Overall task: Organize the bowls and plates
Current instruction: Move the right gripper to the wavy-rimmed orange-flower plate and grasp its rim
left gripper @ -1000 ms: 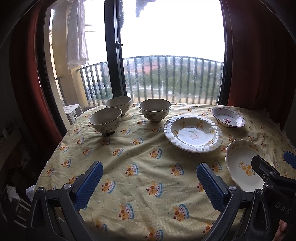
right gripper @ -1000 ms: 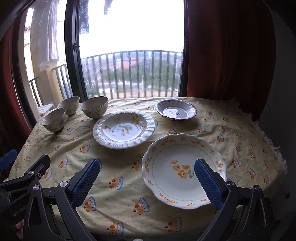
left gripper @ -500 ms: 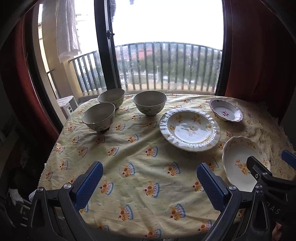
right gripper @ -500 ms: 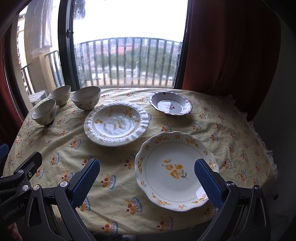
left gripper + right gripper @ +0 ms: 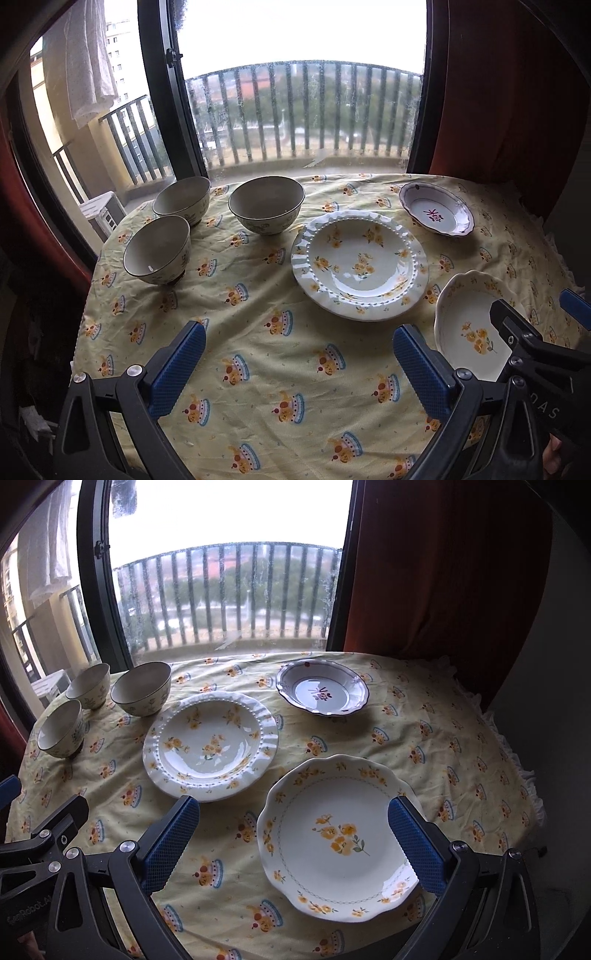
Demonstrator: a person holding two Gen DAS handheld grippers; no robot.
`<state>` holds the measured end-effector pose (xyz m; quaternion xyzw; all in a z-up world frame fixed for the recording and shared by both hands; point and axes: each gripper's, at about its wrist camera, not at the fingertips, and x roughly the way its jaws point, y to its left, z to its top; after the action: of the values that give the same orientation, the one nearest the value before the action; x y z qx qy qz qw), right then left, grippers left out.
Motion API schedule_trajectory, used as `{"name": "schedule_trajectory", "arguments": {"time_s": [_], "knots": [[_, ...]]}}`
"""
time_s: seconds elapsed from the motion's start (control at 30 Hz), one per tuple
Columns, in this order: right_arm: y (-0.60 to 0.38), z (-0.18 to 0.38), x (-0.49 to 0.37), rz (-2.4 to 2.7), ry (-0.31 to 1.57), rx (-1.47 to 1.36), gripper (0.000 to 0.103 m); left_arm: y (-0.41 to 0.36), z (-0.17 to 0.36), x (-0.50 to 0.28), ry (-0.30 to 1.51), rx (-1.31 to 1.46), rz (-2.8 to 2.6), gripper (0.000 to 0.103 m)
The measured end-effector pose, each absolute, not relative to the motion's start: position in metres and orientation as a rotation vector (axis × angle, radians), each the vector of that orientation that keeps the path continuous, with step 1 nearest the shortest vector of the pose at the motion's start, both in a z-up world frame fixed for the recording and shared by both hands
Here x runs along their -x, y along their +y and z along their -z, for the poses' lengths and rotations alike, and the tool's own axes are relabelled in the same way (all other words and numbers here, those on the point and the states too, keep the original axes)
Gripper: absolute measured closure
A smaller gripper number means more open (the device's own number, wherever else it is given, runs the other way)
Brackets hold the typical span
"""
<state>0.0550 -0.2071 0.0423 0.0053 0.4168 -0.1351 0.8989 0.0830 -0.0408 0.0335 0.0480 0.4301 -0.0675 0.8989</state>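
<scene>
Beaded plate (image 5: 360, 264) mid tabletop (image 5: 258, 332) = landmark. Purple dish (image 5: 436, 213) just behind it on the curtain side; scalloped plate (image 5: 336, 836) in front of it, same side, near tabletop edge. 3 bowls (image 5: 266, 209) w/ dark rims clustered on its other side, toward the window (image 5: 303, 110); all upright, none stacked. Left gripper (image 5: 297, 369) hovers above cloth in front of the beaded plate, released, empty. Right gripper (image 5: 293, 845) wide apart, straddling the scalloped plate from above, no contact seen.
</scene>
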Motion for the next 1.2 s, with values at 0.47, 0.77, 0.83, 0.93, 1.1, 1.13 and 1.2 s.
{"name": "schedule_trajectory", "arguments": {"time_s": [0.47,0.77,0.83,0.93,1.1,1.13,1.2], "knots": [[-0.291,-0.019,-0.086,0.256,0.975,0.018,0.001,-0.121,-0.001,-0.104,1.049,-0.03,0.108,0.003],[-0.35,0.015,-0.111,0.184,1.084,0.016,0.003,-0.171,0.035,-0.115,1.156,-0.001,0.012,0.007],[-0.357,0.024,-0.114,0.161,1.103,0.036,0.004,-0.179,0.044,-0.115,1.184,0.006,-0.001,0.007],[-0.368,0.039,-0.118,0.146,1.137,0.056,0.004,-0.192,0.057,-0.116,1.221,0.008,-0.013,0.011],[-0.384,0.064,-0.122,0.127,1.207,0.053,0.004,-0.21,0.077,-0.114,1.278,-0.001,-0.03,0.013],[-0.387,0.069,-0.122,0.12,1.219,0.05,0.005,-0.213,0.08,-0.114,1.289,-0.003,-0.033,0.014],[-0.392,0.077,-0.122,0.105,1.241,0.04,0.007,-0.218,0.087,-0.113,1.316,-0.008,-0.042,0.019]]}}
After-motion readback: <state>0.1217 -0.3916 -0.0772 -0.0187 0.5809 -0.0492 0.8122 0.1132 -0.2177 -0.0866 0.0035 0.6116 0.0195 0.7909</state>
